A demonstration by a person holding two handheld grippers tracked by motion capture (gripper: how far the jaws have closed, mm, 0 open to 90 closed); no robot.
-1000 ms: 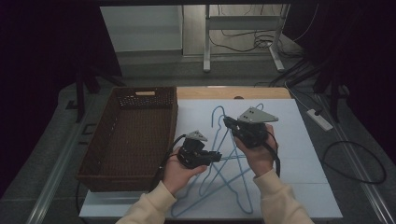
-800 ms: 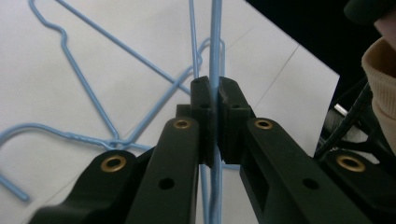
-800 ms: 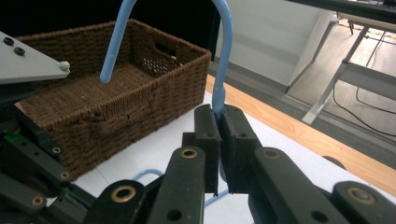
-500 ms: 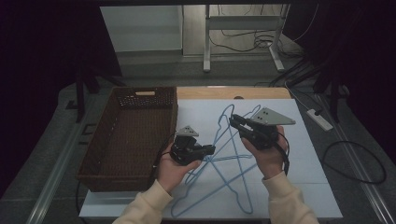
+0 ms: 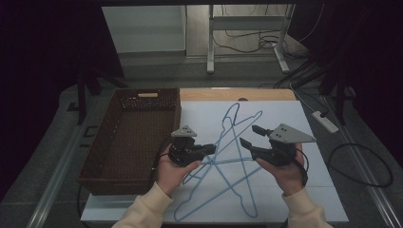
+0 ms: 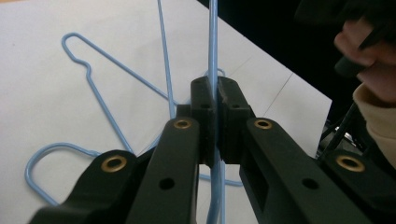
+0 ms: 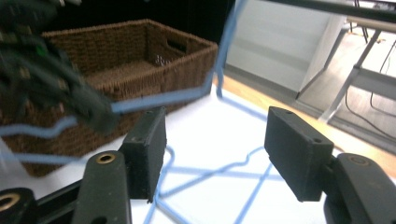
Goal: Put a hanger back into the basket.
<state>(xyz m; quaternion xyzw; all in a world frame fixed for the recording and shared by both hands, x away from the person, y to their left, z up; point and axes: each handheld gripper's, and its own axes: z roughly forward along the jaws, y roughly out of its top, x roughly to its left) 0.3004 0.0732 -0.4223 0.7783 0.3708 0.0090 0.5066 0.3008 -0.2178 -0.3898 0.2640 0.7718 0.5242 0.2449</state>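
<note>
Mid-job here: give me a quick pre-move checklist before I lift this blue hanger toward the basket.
1. Left gripper clamped on the hanger wire: ok, the jaws are shut on it.
2. Right gripper clear of the wire: ok, its jaws have just been opening and nothing sits between them.
3. Held hanger free of the other hangers on the sheet: cannot tell, the wires cross in the high view.
4. Basket ready to receive: ok, its floor looks bare.
5. Path from the left gripper to the basket: ok, the basket stands right beside it.
6. White sheet lying flat: ok.
</note>
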